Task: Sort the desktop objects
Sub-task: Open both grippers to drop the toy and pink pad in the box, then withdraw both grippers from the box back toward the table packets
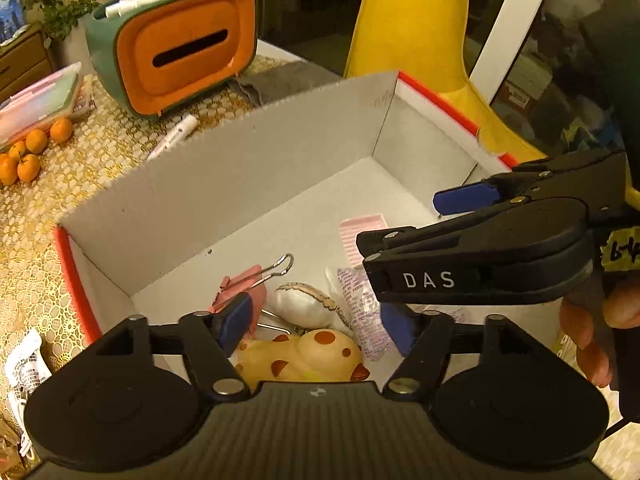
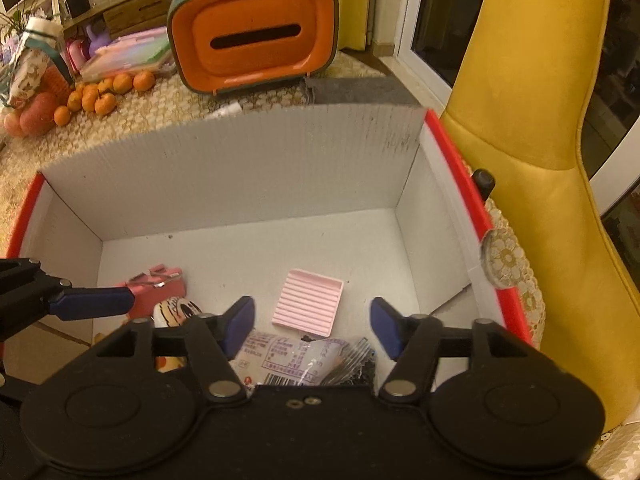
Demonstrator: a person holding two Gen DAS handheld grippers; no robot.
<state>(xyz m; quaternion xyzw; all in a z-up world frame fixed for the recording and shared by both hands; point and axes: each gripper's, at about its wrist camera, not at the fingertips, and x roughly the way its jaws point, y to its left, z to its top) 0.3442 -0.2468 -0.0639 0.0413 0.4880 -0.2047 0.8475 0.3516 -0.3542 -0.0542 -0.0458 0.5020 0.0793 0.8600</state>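
An open white cardboard box (image 1: 240, 180) (image 2: 240, 168) with red outer edges stands on the table. On its floor lie a pink binder clip (image 1: 244, 284) (image 2: 160, 284), a white round patterned item (image 1: 300, 302) (image 2: 176, 310), a spotted yellow toy (image 1: 316, 354), a printed plastic packet (image 1: 358, 308) (image 2: 288, 354) and a pink ridged pad (image 1: 360, 232) (image 2: 308, 302). My left gripper (image 1: 314, 326) hangs open over the toy. My right gripper (image 2: 312, 326) (image 1: 400, 222) hangs open over the packet, with nothing gripped. One blue finger (image 2: 96, 302) of the left gripper shows beside the clip.
An orange and green tissue box (image 1: 180, 48) (image 2: 256, 28) stands behind the box. Several oranges (image 1: 32, 152) (image 2: 104, 92) and a plastic case (image 1: 40, 100) lie at the left. A white tube (image 1: 176, 136), a grey cloth (image 2: 356, 90) and a yellow chair (image 2: 520, 120) are nearby.
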